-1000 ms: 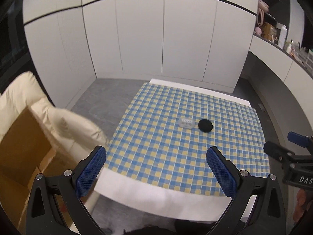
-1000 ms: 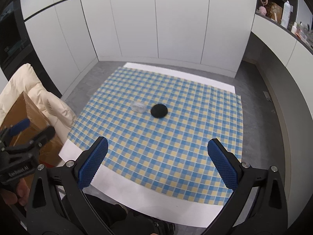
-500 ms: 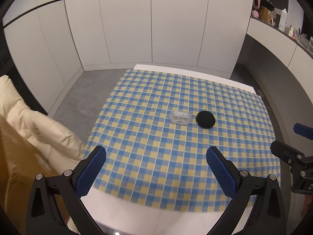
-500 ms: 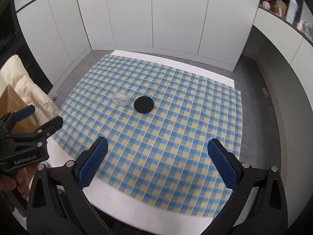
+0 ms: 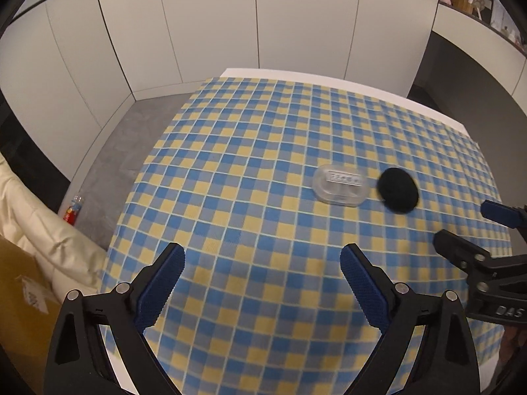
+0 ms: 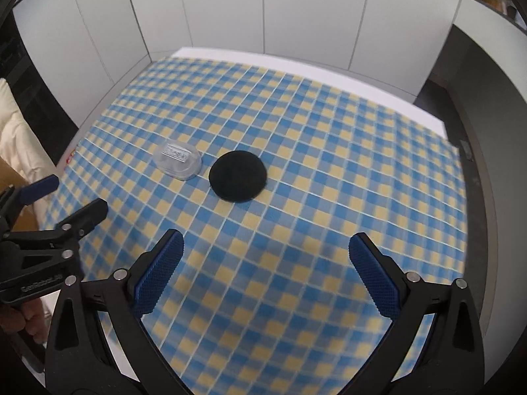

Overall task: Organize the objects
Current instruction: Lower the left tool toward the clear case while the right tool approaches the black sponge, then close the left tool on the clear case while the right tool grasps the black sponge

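Though blurred, clear case's (image 5: 341, 187) label perhaps unreadable.

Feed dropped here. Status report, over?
Left tool just narrowing, right tool open, both empty. Clear plastic case beside black round pad on checked tablecloth, untouched. Nothing in the way.

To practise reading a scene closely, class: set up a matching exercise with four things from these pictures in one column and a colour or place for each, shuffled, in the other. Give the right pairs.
Things:
1. round pad
2. plastic case
3. tablecloth
4. small bottle

Descriptions:
A. blue and yellow checks
B. on the grey floor beside the table
C. plain black
D. clear, with a label on top

Pairs: 1-C, 2-D, 3-A, 4-B
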A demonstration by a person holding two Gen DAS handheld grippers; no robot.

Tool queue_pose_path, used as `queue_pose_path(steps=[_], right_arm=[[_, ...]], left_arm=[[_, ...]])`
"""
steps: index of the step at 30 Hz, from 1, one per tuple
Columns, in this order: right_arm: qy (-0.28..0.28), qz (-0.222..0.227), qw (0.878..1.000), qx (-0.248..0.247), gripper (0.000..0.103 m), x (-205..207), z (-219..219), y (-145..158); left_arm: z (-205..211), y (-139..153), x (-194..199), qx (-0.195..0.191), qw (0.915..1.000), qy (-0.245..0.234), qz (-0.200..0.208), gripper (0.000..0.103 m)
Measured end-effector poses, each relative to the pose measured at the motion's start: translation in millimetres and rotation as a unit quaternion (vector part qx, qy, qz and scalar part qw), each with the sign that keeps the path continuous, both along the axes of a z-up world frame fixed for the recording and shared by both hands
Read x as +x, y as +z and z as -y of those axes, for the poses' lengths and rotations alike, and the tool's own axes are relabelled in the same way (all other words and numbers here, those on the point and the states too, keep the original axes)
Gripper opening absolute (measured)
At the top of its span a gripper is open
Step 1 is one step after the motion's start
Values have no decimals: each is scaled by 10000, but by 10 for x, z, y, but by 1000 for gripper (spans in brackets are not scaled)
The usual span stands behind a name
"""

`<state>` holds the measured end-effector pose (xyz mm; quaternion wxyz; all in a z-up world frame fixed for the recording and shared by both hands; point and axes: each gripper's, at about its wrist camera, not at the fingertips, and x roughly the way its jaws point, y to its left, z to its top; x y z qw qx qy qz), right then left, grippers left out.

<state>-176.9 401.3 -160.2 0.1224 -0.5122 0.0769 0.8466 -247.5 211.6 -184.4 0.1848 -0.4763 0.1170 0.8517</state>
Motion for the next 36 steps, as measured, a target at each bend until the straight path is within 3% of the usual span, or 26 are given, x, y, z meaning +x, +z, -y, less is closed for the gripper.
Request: queue_pose_path(steps=[9, 11, 13, 16, 26, 29, 31, 36], right_arm=[[161, -144, 9998, 49, 93, -436, -10, -399], [248, -121, 9996, 6, 80, -513, 7, -456], [335, -129, 9993, 129, 77, -565, 46, -489], [498, -241, 9983, 158, 57, -587, 84, -470], [165, -338, 9989, 275, 52, -369, -258, -391], [39, -296, 9992, 255, 52, -291, -377, -382], [19, -275, 9993, 270, 52, -257, -407, -370], [12, -277, 9992, 272, 52, -240, -451, -312]], left_arm=[[9, -257, -144, 64, 9999, 82, 44, 95], [-32, -297, -148, 88, 9999, 77, 83, 95], [-81, -330, -149, 108, 9999, 51, 100, 95], [-187, -368, -164, 161, 9998, 4, 104, 95], [-757, -421, -256, 167, 9995, -276, -50, 97], [-869, -390, -279, 180, 9992, -326, -136, 88], [-902, -338, -272, 205, 9987, -430, -177, 58], [-930, -216, -220, 231, 9983, -528, -92, 58]])
